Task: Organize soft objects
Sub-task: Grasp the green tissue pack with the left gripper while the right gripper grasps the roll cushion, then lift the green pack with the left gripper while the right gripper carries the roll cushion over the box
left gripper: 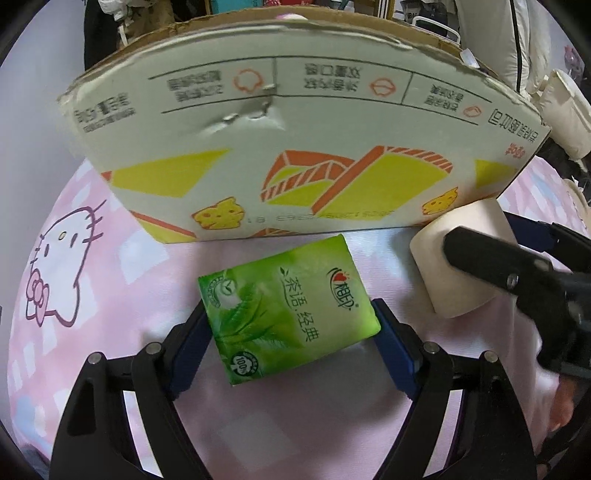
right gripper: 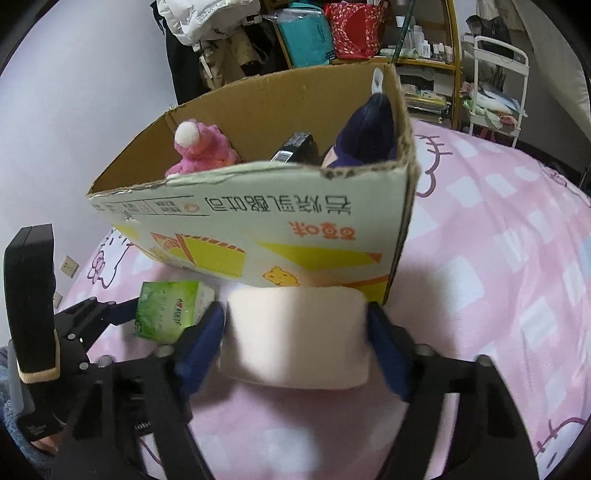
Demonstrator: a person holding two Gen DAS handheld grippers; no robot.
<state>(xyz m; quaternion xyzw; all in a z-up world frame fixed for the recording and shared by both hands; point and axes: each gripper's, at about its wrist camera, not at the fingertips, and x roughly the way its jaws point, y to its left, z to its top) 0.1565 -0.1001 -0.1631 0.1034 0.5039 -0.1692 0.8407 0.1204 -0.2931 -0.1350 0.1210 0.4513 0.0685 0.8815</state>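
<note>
My left gripper (left gripper: pixel 291 317) is shut on a green tissue pack (left gripper: pixel 288 310), held just in front of the printed cardboard box (left gripper: pixel 295 122). The pack also shows in the right wrist view (right gripper: pixel 168 308). My right gripper (right gripper: pixel 295 321) is shut on a cream toilet paper roll (right gripper: pixel 295 338), close to the box's near right corner (right gripper: pixel 391 229). In the left wrist view the roll (left gripper: pixel 461 258) and the right gripper (left gripper: pixel 491 254) are at the right. Inside the box are a pink plush (right gripper: pixel 201 153), a dark blue plush (right gripper: pixel 364 134) and a black item (right gripper: pixel 295 147).
The box stands on a bed with a pink Hello Kitty cover (left gripper: pixel 74 266). Behind the bed are a shelf with bags (right gripper: pixel 332 33), a white rack (right gripper: pixel 498 81) and a white wall (right gripper: pixel 74 110).
</note>
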